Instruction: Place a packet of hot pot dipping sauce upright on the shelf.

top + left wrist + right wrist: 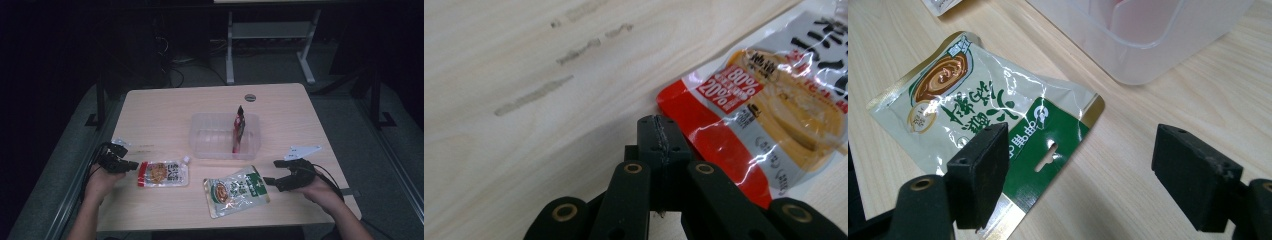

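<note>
Two food pouches lie flat on the wooden table (160,107). An orange-and-red pouch (163,173) (769,120) lies at the front left; my left gripper (131,165) (659,131) is shut with nothing in it, its tips just beside the pouch's red end. A green-and-white pouch (236,190) (983,105) lies front centre. My right gripper (271,172) (1083,170) stands open just right of it, one pad (980,167) over the green end, not gripping. A clear plastic bin (207,137) (1148,45) sits mid-table with a red pouch (238,129) upright inside.
A round grey cable grommet (250,97) is set in the far edge of the table. Behind the table, white desk legs (230,50) stand on a dark floor. Faint smudges (534,95) mark the wood near my left gripper.
</note>
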### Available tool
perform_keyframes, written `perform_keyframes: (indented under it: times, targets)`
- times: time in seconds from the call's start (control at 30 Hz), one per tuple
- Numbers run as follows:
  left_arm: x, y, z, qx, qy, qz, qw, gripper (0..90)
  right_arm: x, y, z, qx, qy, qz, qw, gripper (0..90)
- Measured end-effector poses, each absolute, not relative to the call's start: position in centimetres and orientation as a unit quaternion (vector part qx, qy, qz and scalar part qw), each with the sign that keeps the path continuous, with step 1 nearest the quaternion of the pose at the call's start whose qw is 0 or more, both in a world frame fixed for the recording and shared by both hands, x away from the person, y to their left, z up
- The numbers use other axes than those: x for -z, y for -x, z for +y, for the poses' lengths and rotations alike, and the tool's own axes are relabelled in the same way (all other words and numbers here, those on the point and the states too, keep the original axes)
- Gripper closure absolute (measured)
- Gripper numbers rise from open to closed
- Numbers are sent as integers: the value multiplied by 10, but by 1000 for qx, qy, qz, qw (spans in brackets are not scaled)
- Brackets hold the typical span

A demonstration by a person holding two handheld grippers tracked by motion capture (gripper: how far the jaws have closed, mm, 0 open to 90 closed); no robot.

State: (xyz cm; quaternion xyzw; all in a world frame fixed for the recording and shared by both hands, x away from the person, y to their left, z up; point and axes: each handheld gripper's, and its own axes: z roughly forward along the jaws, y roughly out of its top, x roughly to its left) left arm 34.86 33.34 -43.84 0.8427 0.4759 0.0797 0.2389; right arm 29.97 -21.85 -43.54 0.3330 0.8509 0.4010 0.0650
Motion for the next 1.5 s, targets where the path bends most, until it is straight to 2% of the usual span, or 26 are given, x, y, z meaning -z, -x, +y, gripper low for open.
perform_keyframes:
  times: [0.23, 0.63, 0.87, 1.07, 1.23, 1.5]
  targets:
    - [440, -349, 324, -72, -851, 462, 240, 900, 435, -299, -219, -402, -333, 850, 65, 225]
    - [441, -341, 289, -16, -875, 416, 247, 900, 435, -299, -213, -408, -325, 851, 59, 225]
    - [430, -338, 288, -32, -879, 403, 253, 899, 430, -302, -199, -426, -325, 843, 37, 211]
    - [426, -334, 278, -33, -884, 382, 269, 899, 420, -311, -164, -439, -294, 849, 2, 209]
    - [424, -330, 270, -25, -889, 363, 279, 899, 420, -311, -141, -433, -276, 858, -1, 216]
    - [427, -330, 264, -11, -897, 349, 272, 899, 427, -325, -86, -423, -245, 872, -21, 279]
